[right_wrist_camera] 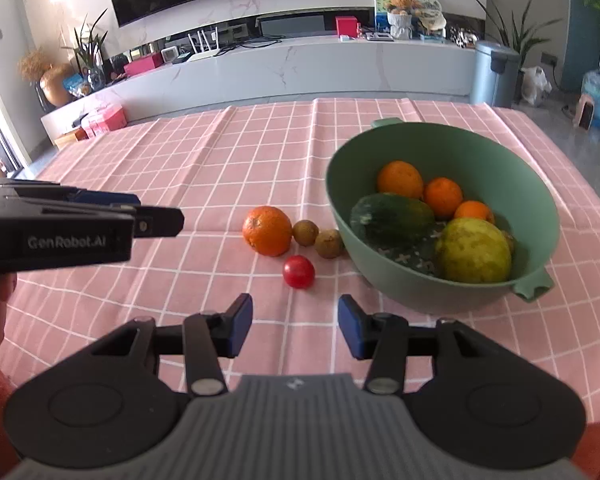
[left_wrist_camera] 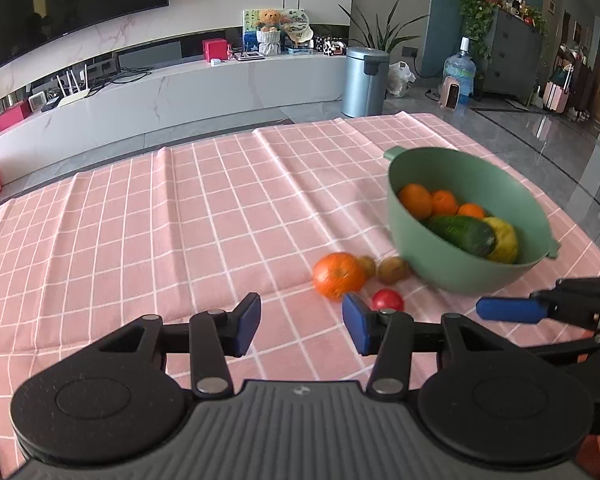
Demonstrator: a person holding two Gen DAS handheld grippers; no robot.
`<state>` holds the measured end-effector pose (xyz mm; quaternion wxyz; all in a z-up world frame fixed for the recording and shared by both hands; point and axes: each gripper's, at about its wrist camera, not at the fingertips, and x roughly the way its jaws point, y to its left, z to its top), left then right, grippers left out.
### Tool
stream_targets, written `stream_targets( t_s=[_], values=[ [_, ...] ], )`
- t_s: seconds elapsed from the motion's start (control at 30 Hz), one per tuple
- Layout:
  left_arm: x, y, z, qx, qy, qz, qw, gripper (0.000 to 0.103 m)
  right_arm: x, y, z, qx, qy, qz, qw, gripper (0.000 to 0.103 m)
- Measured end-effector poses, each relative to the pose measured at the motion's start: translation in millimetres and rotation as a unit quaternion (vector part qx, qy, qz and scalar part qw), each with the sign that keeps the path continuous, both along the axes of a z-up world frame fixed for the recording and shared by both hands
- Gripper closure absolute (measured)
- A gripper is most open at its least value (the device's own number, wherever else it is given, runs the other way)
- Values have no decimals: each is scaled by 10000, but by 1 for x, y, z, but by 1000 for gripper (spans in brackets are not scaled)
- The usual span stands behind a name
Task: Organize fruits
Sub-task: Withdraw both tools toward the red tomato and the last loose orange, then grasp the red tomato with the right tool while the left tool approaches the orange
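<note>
A green bowl [right_wrist_camera: 480, 140] [left_wrist_camera: 452, 168] stands on the pink checked cloth and holds three oranges [right_wrist_camera: 400, 180], a cucumber [right_wrist_camera: 392, 216] and a yellow-green fruit [right_wrist_camera: 474, 250]. Left of it on the cloth lie an orange [right_wrist_camera: 267, 231] [left_wrist_camera: 339, 275], two small brown fruits [right_wrist_camera: 329, 243] [left_wrist_camera: 392, 269] and a red tomato [right_wrist_camera: 298, 271] [left_wrist_camera: 387, 300]. My right gripper [right_wrist_camera: 295, 330] is open and empty, just short of the tomato. My left gripper [left_wrist_camera: 301, 324] is open and empty, just short of the orange. It also shows in the right wrist view [right_wrist_camera: 156, 220].
The pink checked cloth [right_wrist_camera: 180, 152] covers the table. Beyond its far edge are a white TV bench [right_wrist_camera: 300, 68], a grey bin [right_wrist_camera: 494, 74] and a water bottle [left_wrist_camera: 459, 72] on the floor.
</note>
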<state>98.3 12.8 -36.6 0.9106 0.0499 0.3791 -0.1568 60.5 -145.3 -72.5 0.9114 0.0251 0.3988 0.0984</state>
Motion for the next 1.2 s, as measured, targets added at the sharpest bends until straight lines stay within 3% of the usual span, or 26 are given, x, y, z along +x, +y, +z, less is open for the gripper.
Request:
stream_targets(
  t_s=[0.37, 0.67, 0.8, 1.07, 1.2],
  values=[
    [11, 18, -28, -339, 337, -14, 9989, 48, 15, 12, -18, -150, -42, -125, 9998, 59],
    [23, 10, -35, -523, 481, -184, 9973, 48, 29, 16, -29, -139, -25, -220, 9997, 60],
    [25, 10, -38, -342, 476, -105, 9982, 48, 41, 16, -37, -60, 94, -351, 9993, 64],
    [32, 11, -37, -592, 547, -127, 9967, 48, 60, 14, -53, 267, 183, -585, 9978, 67],
    [37, 7, -36, -664, 552, -178, 9961, 50, 67, 15, -60, 312, 249, -582, 9975, 76]
  ],
)
